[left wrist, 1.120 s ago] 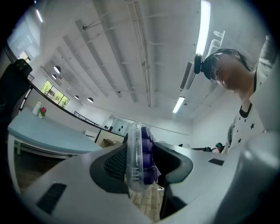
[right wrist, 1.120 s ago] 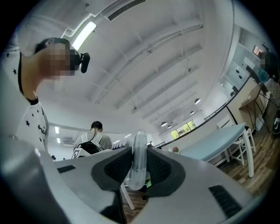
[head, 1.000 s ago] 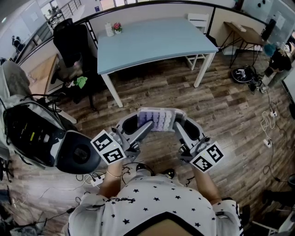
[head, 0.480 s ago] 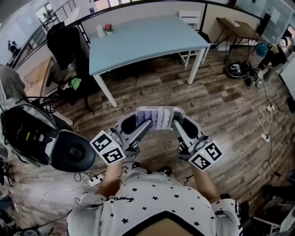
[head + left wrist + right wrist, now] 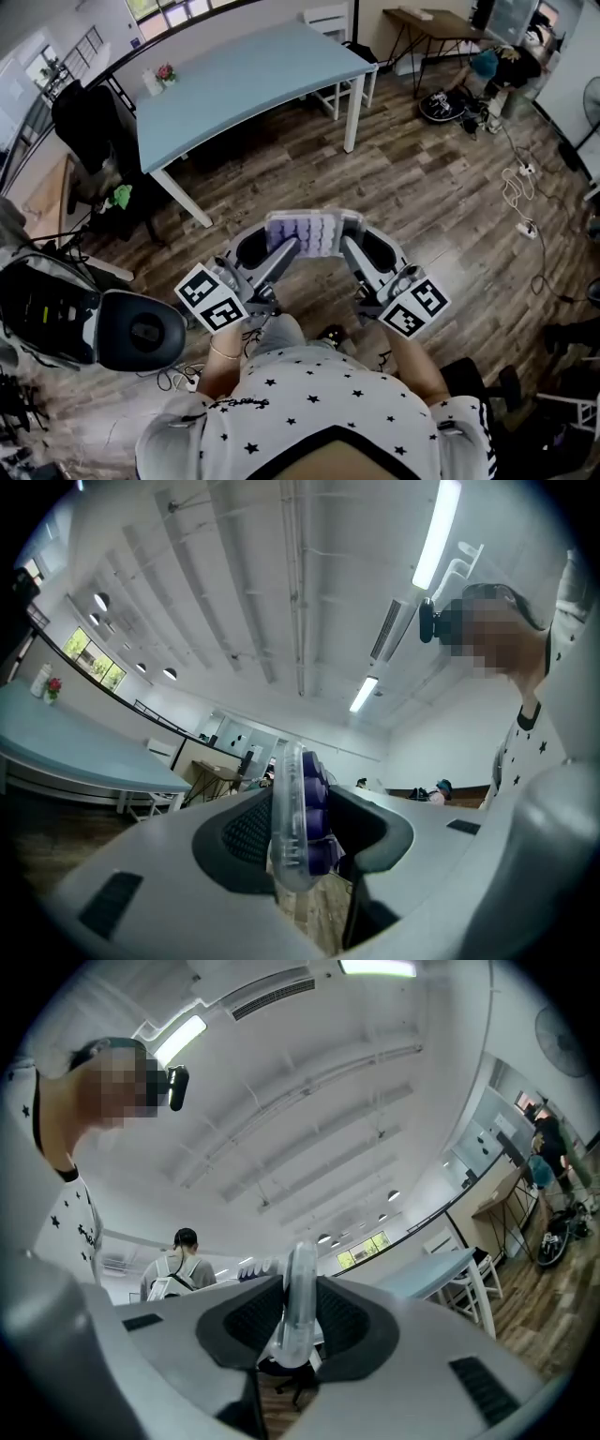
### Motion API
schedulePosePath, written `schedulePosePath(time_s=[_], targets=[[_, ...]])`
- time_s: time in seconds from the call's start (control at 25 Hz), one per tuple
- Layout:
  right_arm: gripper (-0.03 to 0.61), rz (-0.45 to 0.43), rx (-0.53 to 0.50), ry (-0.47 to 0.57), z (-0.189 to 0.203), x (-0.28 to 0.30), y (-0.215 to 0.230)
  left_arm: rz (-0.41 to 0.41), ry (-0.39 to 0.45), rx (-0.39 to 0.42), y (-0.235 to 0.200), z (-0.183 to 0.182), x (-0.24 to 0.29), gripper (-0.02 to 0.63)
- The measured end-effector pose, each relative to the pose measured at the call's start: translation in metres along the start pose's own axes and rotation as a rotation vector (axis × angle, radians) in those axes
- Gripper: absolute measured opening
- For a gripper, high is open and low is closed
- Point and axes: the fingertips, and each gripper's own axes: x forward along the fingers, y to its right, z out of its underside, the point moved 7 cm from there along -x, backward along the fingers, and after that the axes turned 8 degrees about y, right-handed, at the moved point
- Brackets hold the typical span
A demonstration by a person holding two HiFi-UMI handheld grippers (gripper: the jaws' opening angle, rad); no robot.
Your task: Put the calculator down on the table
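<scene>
While calc [image 5: 305, 232] hangs over floor [image 5: 422, 187], table [image 5: 244, 75] sits ahead.

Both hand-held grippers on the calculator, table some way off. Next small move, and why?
Probably carry it forward toward the blue table, keeping both grips. The calculator hangs over wood floor between the left hand-held gripper and right hand-held gripper, short of the tabletop.
</scene>
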Motion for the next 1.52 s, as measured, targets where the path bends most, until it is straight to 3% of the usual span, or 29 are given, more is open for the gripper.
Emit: schedulePosePath(time_s=[0.2, 0.48, 1.52], targets=[[0.092, 0.039, -0.030, 0.018, -0.008, -0.014, 0.008, 0.043, -0.008, -0.013, 0.003, 0.009, 0.016, 0.184], [0.094, 0.055, -0.029, 0.004, -0.008, 0.001, 0.021, 0.040, -0.012, -0.024, -0.015, 0.006, 0.028, 0.184], [0.094, 0.025, -0.024, -0.066, 0.018, 0.133, 0.086, -0.025, 0.038, -0.032, -0.146, -0.029, 0.049, 0.184]])
